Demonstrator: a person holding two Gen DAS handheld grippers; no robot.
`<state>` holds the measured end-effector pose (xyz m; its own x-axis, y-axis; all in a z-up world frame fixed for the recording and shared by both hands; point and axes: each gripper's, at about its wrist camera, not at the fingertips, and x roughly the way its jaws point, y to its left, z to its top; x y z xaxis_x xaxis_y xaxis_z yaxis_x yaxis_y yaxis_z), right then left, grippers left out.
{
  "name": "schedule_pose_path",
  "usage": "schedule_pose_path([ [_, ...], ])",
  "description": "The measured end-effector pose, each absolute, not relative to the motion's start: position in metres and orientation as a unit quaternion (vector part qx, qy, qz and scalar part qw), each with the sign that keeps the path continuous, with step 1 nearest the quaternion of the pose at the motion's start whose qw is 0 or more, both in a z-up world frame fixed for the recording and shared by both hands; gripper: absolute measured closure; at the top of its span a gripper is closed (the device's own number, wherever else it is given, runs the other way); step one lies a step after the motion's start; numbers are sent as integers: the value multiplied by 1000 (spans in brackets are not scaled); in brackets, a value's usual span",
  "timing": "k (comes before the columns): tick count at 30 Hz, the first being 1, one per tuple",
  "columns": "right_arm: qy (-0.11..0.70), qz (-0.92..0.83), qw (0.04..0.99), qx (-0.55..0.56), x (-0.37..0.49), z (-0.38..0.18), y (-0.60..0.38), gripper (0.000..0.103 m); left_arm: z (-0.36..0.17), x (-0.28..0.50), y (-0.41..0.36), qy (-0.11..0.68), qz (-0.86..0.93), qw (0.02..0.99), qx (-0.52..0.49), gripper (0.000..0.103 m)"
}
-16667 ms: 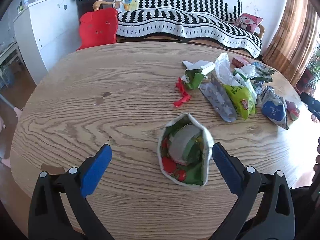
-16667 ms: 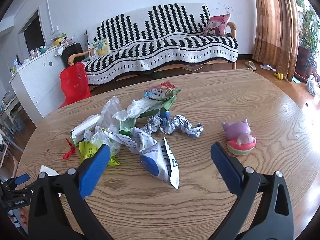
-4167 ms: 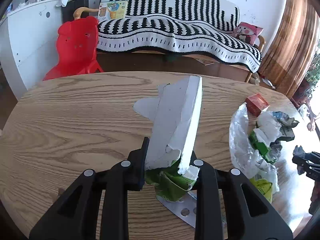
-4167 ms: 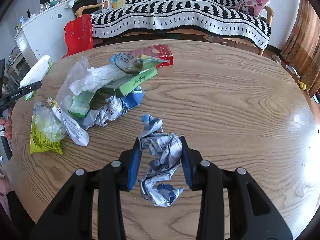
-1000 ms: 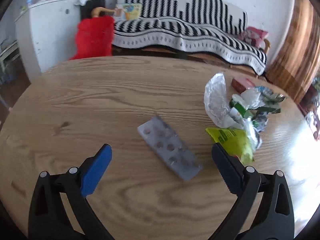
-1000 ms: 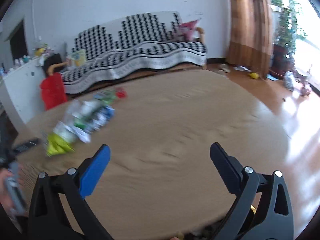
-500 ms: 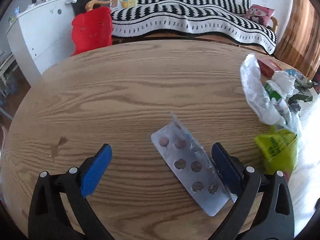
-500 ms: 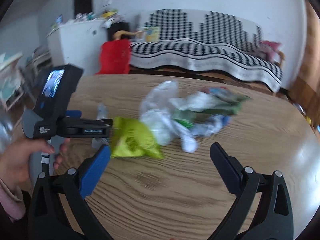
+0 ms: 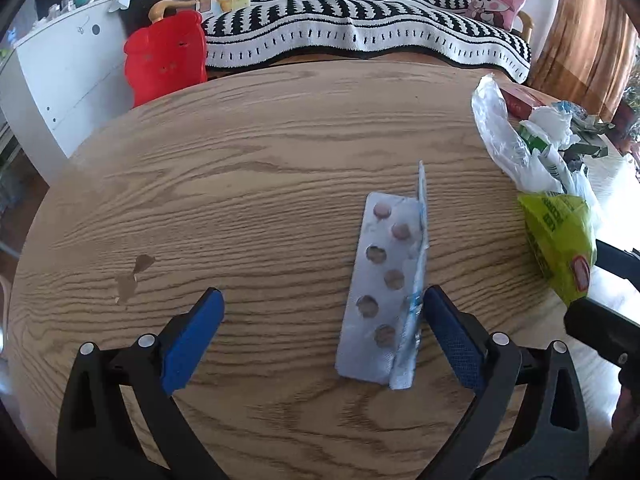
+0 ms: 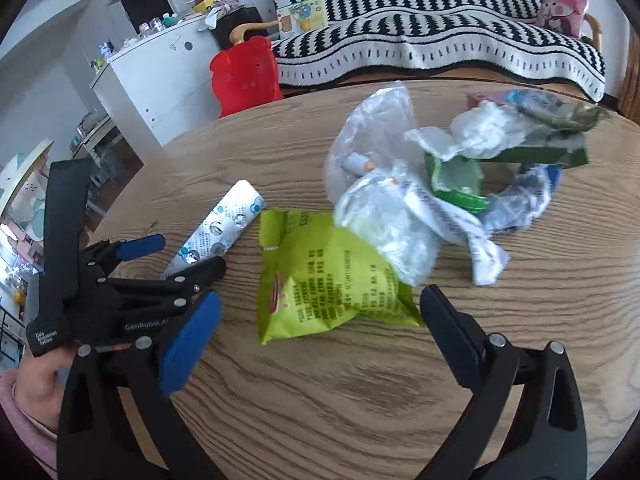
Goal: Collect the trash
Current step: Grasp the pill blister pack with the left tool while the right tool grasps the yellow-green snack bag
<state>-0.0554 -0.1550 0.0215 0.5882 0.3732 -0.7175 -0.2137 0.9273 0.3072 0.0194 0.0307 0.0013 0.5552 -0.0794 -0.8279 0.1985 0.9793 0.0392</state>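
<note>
A silver pill blister pack (image 9: 384, 288) lies on the round wooden table (image 9: 240, 184), its near end between the open fingers of my left gripper (image 9: 322, 332), close to the right finger. My right gripper (image 10: 316, 328) is open, its fingers on either side of a lime-green snack bag (image 10: 320, 280). Behind the bag lies a heap of wrappers: clear plastic bags (image 10: 372, 148), a green carton (image 10: 456, 176), crumpled paper (image 10: 480, 124). The blister pack also shows in the right wrist view (image 10: 218, 228), with the left gripper (image 10: 160, 260) over it.
A red plastic chair (image 9: 164, 60), a white cabinet (image 9: 68, 72) and a black-and-white striped sofa (image 9: 360, 12) stand beyond the table's far edge. The wrapper heap (image 9: 532, 148) lies at the table's right in the left wrist view.
My left gripper has moved closer to the blister pack, which now lies between its fingers. My right gripper has swung toward the heap and now straddles the green snack bag.
</note>
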Motion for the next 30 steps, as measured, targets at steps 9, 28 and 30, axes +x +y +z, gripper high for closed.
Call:
schedule_pose_path([
  [9,426,159,885,99,-42,20,-138,7,1,26,36,454,-89,885,51,7],
  [28,377,182,904,86,-58,40,-142,53,20,23,19,419,-135,896,55,69],
  [30,367,179,909,86,-60,44,-145,53,21,22,24,424,-139,894,34,69],
])
